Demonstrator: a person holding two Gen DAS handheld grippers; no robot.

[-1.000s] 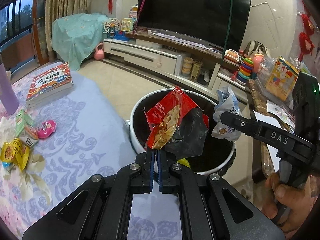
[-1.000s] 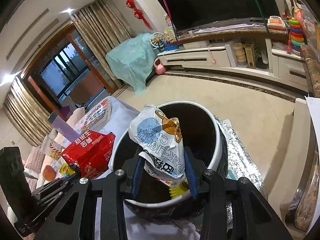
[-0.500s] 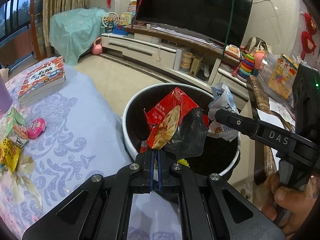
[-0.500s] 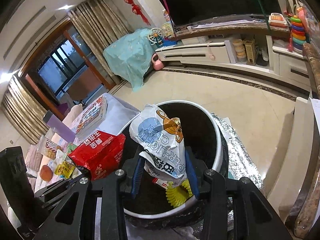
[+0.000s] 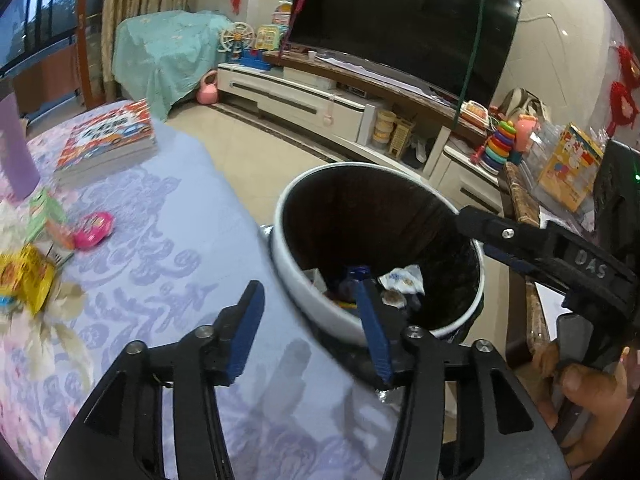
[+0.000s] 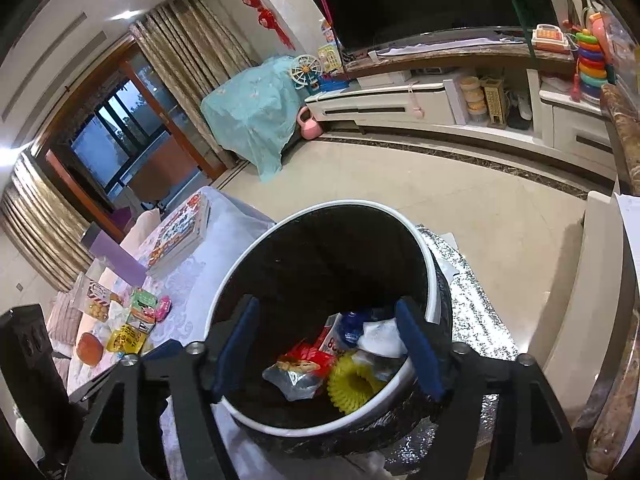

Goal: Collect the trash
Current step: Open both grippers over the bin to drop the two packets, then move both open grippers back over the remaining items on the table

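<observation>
A round trash bin with a white rim and dark inside stands beside the table. Inside it lie a red snack bag, a white-blue wrapper and a yellow round piece. My left gripper is open and empty, at the bin's near rim. My right gripper is open and empty, right above the bin's opening; it also shows in the left wrist view. More trash lies on the table: a pink wrapper, a yellow packet and a green packet.
The table has a lilac patterned cloth. A book and a purple cup sit on its far side. A TV cabinet and toys stand across the tiled floor. A silver mat lies under the bin.
Both grippers have opened. The red bag dropped from the left one and the white-blue bag from the right one; both now lie in the bin.
</observation>
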